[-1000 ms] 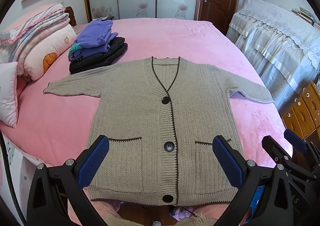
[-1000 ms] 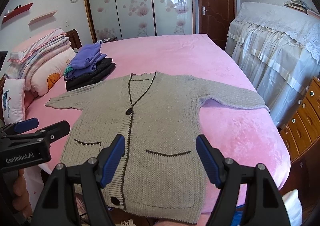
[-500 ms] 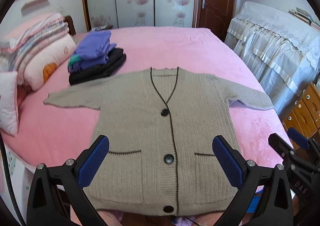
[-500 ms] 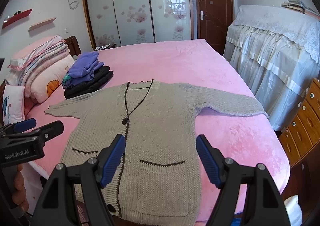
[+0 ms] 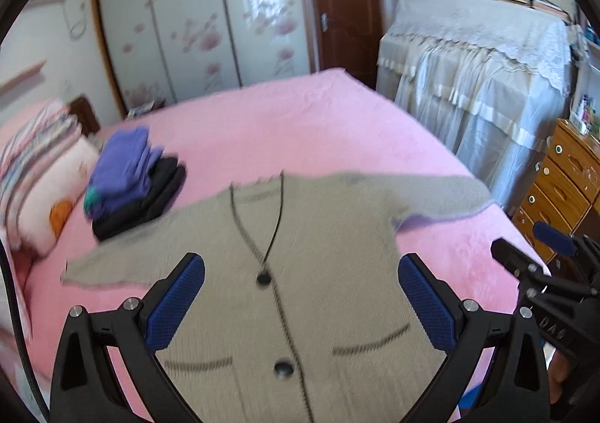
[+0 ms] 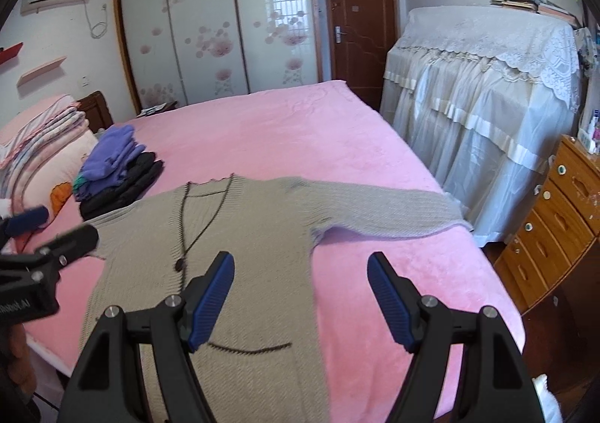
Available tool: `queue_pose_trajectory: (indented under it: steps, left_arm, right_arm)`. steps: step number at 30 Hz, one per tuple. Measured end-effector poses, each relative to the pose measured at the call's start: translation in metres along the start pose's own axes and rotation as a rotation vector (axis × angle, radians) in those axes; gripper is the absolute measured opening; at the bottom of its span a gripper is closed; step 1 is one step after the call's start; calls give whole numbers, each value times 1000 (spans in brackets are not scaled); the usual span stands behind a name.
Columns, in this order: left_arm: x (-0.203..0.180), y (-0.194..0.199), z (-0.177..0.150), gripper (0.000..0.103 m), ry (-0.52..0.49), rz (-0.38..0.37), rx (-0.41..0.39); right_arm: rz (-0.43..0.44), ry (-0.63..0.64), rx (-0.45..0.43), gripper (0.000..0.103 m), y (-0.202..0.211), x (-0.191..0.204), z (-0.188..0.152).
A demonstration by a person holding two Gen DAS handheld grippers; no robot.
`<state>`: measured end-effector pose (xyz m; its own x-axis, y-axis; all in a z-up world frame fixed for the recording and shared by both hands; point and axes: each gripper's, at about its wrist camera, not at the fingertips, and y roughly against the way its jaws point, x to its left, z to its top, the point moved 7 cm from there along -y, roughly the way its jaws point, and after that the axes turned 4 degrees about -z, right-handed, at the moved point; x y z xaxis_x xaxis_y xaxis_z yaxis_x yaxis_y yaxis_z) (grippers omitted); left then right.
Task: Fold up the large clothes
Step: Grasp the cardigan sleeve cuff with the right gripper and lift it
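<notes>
A pink bed (image 6: 285, 123) is seen carrying a grey button-front cardigan (image 6: 255, 231), laid flat with sleeves spread; its hem is cut off and its knit blurred from the left wrist. Left gripper (image 5: 302, 301) and right gripper (image 6: 300, 297) are held wide apart above it, empty.

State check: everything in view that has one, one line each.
cardigan: flat on the bed, unfolded, sleeves out, buttoned
left gripper: open, empty
right gripper: open, empty
clothes stack: folded, piled
wardrobe doors: shut
room door: shut
dresser drawers: shut
</notes>
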<state>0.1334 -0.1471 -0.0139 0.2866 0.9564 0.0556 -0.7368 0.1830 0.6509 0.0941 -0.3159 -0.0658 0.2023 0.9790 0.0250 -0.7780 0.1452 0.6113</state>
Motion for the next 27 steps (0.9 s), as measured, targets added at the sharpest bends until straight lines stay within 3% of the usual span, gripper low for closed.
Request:
queue_pose_trajectory:
  steps: [5,9,16,20,22,26,27]
  left_arm:
    - [-39,-17,42,102,-37,-83,-81]
    - [-66,-39,68,102,-72,-74,-146]
    - [-108,-93,99,102,-56,-142,-178]
    - [-124,-126,100,102,-60,-96,-197]
    - [-134,-144,98,100,-75,-94,-190]
    - [-149,-181,90,98,-87,-106,-134]
    - [-151,-191,87,97,-79,-107,-115]
  right_arm:
    - [-115,-22,-36,74,-18,-45,27]
    - [-195,-55,-46,74,-32,-85,44]
    - [-321,-117,-24,74,-72,-148,56]
    - [-363,-136,21,74,-101,-172,49]
    - [-371,-141,41,74,-121,-183,44]
    - [-286,-225,114,72,-168,-205,30]
    - [-265,-250,137,67,-180,-211,26]
